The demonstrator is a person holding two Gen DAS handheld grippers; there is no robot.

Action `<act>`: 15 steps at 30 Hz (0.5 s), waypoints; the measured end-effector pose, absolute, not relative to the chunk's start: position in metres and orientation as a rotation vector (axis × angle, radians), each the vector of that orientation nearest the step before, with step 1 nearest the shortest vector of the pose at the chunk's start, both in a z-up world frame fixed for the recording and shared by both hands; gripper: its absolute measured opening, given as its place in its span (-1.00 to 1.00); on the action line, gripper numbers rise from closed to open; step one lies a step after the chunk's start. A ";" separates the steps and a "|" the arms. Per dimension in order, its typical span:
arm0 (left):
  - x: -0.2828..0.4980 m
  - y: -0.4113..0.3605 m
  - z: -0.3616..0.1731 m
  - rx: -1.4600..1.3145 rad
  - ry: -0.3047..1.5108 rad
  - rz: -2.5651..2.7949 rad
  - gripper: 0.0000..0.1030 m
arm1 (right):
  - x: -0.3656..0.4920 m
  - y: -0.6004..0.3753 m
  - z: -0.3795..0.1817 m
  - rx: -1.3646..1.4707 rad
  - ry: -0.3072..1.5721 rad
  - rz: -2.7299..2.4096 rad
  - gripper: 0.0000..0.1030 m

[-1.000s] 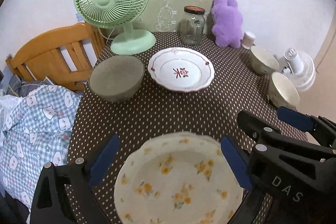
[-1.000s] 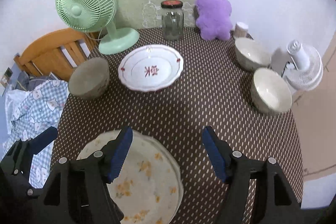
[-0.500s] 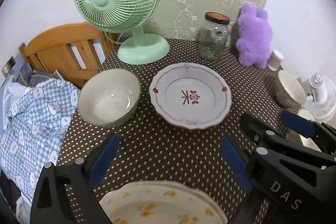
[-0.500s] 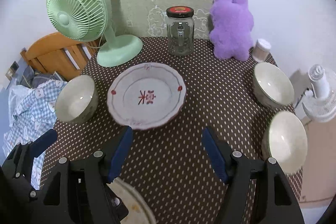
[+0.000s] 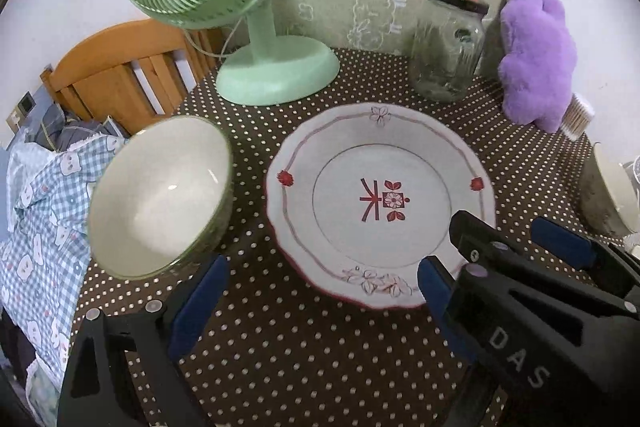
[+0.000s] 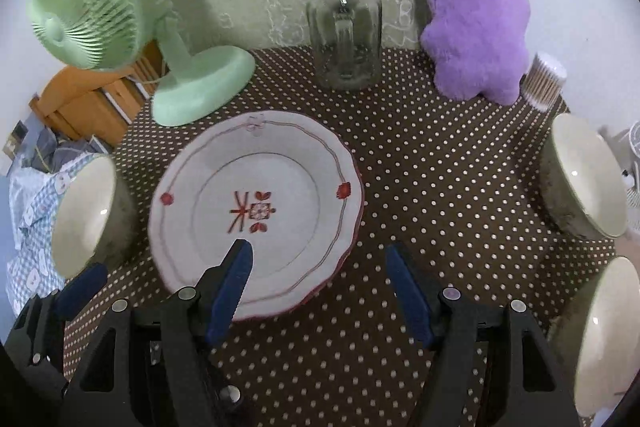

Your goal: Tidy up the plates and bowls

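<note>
I have both grippers spread apart, holding nothing: left gripper (image 5: 320, 291), right gripper (image 6: 320, 275). The red-patterned plate (image 6: 256, 211) lies mid-bench (image 6: 420, 179); one bowl (image 5: 160, 195) sits left, two bowls (image 6: 584, 175) right.

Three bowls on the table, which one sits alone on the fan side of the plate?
The bowl left of the red-patterned plate, near the green fan. The other two bowls sit together at the right edge.

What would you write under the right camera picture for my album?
Open right gripper hovers at the red-patterned plate, three bowls around.
</note>
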State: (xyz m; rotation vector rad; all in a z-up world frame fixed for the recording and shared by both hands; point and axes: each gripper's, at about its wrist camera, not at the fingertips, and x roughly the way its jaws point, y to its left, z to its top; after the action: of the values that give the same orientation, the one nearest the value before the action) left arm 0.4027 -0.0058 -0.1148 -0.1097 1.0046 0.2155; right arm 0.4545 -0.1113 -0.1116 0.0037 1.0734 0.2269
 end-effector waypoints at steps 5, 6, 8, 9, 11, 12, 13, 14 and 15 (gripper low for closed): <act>0.414 -0.004 -0.130 -0.122 1.047 0.230 0.71 | 0.467 -0.109 -0.127 0.005 1.106 0.232 0.21; 0.416 -0.003 -0.133 -0.121 1.053 0.232 0.70 | 0.470 -0.108 -0.130 0.008 1.112 0.232 0.17; 0.418 -0.002 -0.137 -0.118 1.063 0.239 0.67 | 0.474 -0.106 -0.136 0.010 1.127 0.227 0.08; 0.419 -0.001 -0.140 -0.117 1.069 0.241 0.66 | 0.477 -0.105 -0.139 0.013 1.137 0.227 0.01; 0.421 0.000 -0.144 -0.116 1.078 0.246 0.63 | 0.481 -0.104 -0.145 0.025 1.154 0.229 -0.13; 0.422 0.001 -0.145 -0.117 1.080 0.249 0.63 | 0.483 -0.103 -0.146 0.029 1.156 0.229 -0.20; 0.423 0.001 -0.146 -0.116 1.080 0.249 0.62 | 0.484 -0.102 -0.148 0.029 1.158 0.225 -0.25; 0.423 0.000 -0.146 -0.116 1.081 0.249 0.62 | 0.485 -0.101 -0.149 0.025 1.159 0.221 -0.27; 0.425 0.000 -0.147 -0.115 1.081 0.249 0.61 | 0.486 -0.101 -0.150 0.024 1.161 0.222 -0.31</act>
State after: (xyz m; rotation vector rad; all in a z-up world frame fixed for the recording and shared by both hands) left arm 0.4247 0.0003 -0.1466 -0.1150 1.0814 0.2489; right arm 0.4858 -0.1010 -0.1500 0.0242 1.1609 0.2220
